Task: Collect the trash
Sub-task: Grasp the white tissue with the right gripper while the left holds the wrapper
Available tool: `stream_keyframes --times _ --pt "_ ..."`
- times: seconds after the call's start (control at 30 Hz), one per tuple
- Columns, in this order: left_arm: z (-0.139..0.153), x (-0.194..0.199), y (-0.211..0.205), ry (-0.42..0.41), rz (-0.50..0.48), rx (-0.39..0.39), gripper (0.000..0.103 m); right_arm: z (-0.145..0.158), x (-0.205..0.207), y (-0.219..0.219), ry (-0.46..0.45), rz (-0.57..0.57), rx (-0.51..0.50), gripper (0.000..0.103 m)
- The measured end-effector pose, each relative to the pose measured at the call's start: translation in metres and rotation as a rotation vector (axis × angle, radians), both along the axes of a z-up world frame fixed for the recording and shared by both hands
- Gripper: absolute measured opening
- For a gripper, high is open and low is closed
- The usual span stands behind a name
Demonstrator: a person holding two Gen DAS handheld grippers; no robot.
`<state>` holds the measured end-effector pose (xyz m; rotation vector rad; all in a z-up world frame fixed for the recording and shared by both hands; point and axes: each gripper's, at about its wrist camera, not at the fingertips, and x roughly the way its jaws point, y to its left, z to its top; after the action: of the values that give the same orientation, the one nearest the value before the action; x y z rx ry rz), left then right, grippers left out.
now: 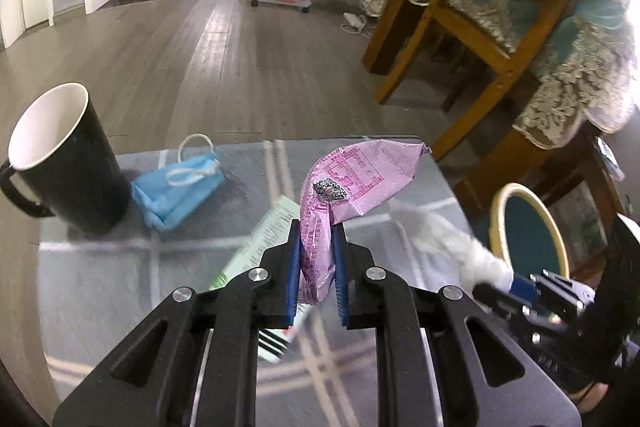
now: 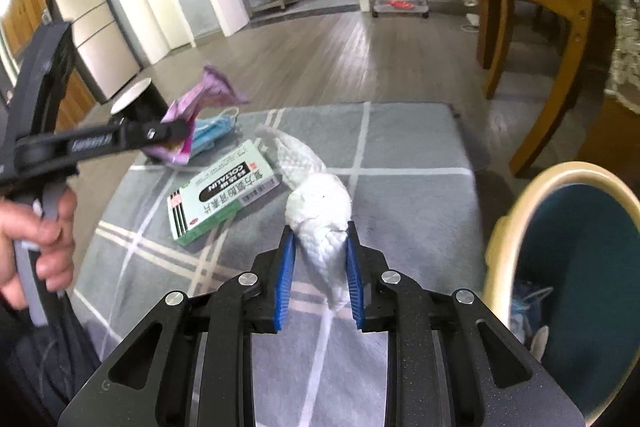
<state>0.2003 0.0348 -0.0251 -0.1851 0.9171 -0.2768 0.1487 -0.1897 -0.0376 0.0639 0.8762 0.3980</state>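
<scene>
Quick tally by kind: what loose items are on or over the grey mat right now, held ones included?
Pink wrapper, in the left gripper: 1
White tissue wad, in the right gripper: 1
Blue face mask, on the mat: 1
Green medicine box, on the mat: 1
Black cup, at the mat's edge: 1
Total: 5

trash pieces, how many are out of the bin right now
4: a wrapper in the left tool, a tissue in the right tool, a mask and a box on the mat. More may be hidden.
</scene>
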Motion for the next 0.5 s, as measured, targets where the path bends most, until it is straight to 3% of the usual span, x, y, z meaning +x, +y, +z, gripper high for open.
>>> stream_keyframes --times 0.27,0.5 --pt "0.005 -0.013 -0.021 0.002 -0.009 -0.039 0.014 0.024 -0.018 -0.026 -0.066 -0.097 0.011 0.026" --pt "0.008 -0.014 -0.061 0.001 -0.058 -0.019 0.014 0.031 -0.029 -0.049 -0.094 -0.157 0.01 0.026"
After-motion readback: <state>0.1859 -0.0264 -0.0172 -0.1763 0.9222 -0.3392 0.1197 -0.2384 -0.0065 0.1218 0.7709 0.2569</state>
